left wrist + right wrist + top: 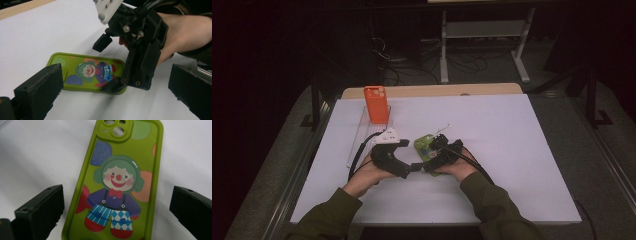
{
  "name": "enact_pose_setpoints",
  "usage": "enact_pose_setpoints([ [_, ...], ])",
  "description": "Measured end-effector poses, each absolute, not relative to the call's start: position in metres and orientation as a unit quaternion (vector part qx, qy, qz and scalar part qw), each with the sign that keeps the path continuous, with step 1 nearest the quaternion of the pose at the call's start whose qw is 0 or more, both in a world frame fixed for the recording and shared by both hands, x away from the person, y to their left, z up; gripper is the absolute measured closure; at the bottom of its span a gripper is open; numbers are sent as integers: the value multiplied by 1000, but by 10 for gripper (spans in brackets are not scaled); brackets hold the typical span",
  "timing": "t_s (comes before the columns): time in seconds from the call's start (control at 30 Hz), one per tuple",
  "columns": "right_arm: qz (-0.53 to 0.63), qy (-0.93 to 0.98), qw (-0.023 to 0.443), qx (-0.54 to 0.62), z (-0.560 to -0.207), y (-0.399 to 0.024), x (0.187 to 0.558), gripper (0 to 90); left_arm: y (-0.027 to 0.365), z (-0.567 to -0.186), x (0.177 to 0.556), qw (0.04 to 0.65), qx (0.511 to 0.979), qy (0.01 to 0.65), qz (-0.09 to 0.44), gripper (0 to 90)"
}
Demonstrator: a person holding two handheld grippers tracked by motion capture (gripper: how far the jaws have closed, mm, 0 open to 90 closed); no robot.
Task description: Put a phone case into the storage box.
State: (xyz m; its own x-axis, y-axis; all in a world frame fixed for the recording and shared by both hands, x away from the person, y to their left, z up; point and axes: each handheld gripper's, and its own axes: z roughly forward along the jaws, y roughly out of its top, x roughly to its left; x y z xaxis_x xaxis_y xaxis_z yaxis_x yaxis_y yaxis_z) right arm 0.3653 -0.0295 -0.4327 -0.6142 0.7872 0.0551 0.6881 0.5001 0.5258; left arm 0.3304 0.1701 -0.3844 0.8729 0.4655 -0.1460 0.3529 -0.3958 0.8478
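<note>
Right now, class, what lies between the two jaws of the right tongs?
In the right gripper view, the green clown phone case lies flat on the white table between the open jaws of the right tongs, with bare table either side; neither jaw touches it.

My two hand-held grippers, left [412, 166] and right [438, 146], meet over green phone case [424, 146] on tabletop [512, 150]; orange case [376, 104] behind.

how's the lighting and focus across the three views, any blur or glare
High view: dim, dark surround, white table evenly lit, green phone case small and soft. Left gripper view: case sharp, near jaws blurred. Right gripper view: clown print clear, faint sheen, no harsh glare.
</note>
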Motion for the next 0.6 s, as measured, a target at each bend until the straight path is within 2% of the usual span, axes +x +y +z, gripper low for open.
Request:
enact_pose_setpoints([
  [0.3, 236, 865, 90, 433, -441, -26, 369, 0, 171, -384, 331, 492, 833, 245, 58, 0],
  [0.6, 229, 870, 94, 427, -440, -25, 367, 74, 171, -383, 331, 493, 833, 245, 59, 0],
])
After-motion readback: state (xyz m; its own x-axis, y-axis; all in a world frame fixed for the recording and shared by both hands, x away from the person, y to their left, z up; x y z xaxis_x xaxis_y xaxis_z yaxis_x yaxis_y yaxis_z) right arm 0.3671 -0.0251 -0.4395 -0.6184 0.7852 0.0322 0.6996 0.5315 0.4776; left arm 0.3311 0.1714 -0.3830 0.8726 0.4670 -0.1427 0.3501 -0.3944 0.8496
